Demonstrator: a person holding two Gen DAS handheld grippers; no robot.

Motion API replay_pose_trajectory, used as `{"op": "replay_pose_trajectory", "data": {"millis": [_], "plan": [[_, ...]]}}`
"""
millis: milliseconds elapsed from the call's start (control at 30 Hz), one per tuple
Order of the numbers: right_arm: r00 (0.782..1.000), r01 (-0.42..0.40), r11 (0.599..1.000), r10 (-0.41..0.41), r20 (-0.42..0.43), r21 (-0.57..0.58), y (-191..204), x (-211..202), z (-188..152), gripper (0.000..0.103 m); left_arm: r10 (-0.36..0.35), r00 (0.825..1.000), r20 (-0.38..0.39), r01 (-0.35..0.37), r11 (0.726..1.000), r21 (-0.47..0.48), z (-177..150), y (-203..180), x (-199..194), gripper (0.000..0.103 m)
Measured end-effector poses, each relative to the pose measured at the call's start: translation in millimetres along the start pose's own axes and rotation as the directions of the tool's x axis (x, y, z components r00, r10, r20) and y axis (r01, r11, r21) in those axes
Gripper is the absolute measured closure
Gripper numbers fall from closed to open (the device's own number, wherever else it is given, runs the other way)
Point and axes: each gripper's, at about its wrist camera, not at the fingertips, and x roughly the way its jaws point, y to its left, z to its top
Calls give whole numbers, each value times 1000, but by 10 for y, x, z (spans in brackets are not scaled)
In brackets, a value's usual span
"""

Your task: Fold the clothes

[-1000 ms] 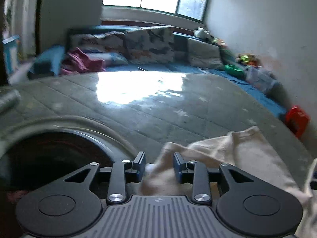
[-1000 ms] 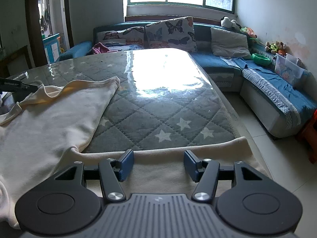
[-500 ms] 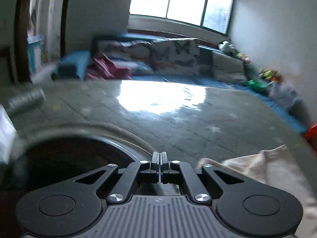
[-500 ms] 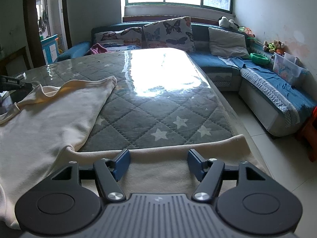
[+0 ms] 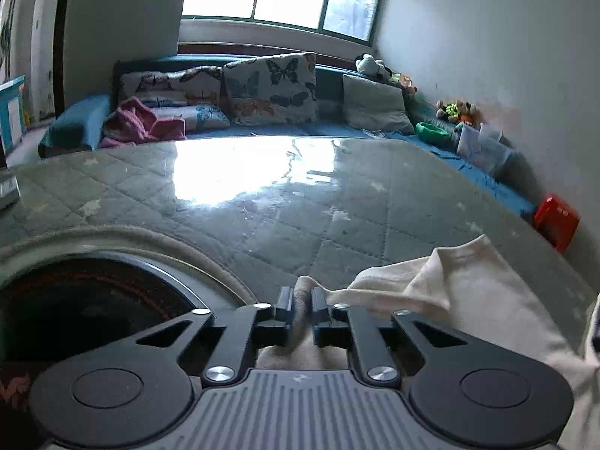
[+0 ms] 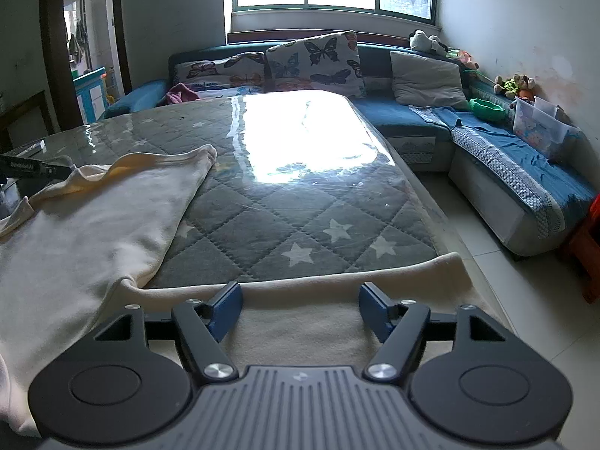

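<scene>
While pinched in the left gripper (image 5: 301,309), a rolled edge of the cream garment (image 6: 93,225) bunches between nearly closed jaws, at the far-left part of the cloth. Spread over the left and near side of the quilted bench (image 6: 300,195), with a long strip, perhaps a sleeve, running along the near edge toward the right. Right gripper (image 6: 300,309) poised above that strip, jaws wide apart, holding nothing.

Judged soft, light and limp: thick knit, probably fleece, so likely to sag, drape and drag the rest along when lifted. Clear plastic sheet over the bench looks glossy, so cloth may slide rather than stay put during a pull. Not fragile; firm pinching safe.

Best taken at hems, cuffs or corners, where doubled fabric gives the jaws something thick to bite. For the right side, the far hem of the near strip, just ahead of the blue pads (image 6: 225,305), seems the sensible spot. Single-layer pinches in mid-panel likely to slip or tent.

Dark round object (image 5: 93,300) near left, beside the left gripper, worth avoiding. Folding judged barely begun, garment mostly flat.
</scene>
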Motion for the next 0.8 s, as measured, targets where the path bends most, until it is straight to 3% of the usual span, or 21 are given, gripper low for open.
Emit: {"op": "replay_pose_trajectory", "data": {"millis": [100,400,667,800], "plan": [[1000,8,1000,-8,-5,6,-14,13,3,25,44,999,26,-45,999,12,6,-39,3,97],[1000,3,1000,-3,-4,10,-66,20,-10,18,193,981,21,-190,978,-88,51,184,53,98],[1000,-2,1000,2,-13,7,-92,50,-9,8,200,980,0,-199,975,-99,67,200,-26,92],[999,4,1000,-4,-35,-9,-55,30,31,8,178,983,39,-174,980,-93,64,169,-283,85]]}}
